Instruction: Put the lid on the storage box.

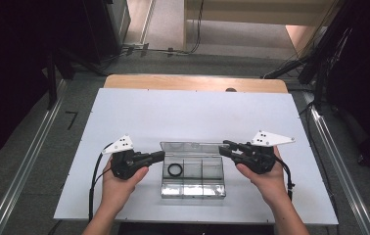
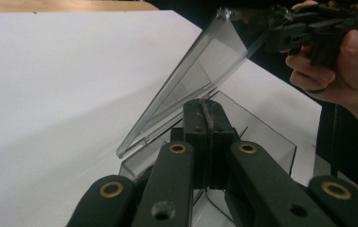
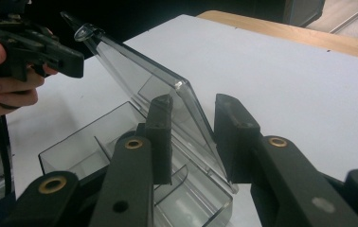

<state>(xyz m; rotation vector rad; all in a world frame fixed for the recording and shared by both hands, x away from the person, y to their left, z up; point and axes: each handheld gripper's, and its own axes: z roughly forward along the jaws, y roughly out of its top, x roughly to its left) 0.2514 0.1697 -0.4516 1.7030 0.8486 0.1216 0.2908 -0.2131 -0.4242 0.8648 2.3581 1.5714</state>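
Note:
A clear plastic compartment box (image 1: 193, 193) lies on the white table near its front edge, with its hinged lid (image 1: 193, 147) raised at the back. A black ring (image 1: 174, 170) rests in its left compartment. My left gripper (image 1: 161, 155) is at the box's left end; in the left gripper view its jaws (image 2: 208, 116) are pressed together over the box's near end, with nothing visible between them. My right gripper (image 1: 224, 148) is at the right end. Its jaws (image 3: 195, 101) stand apart on either side of the tilted lid (image 3: 139, 75), not clamping it.
The white table top (image 1: 193, 112) stretches bare behind the box to a wooden strip (image 1: 195, 82) at its far edge. Cables trail from both grippers past the wrists. Dark stands and floor rails flank the table.

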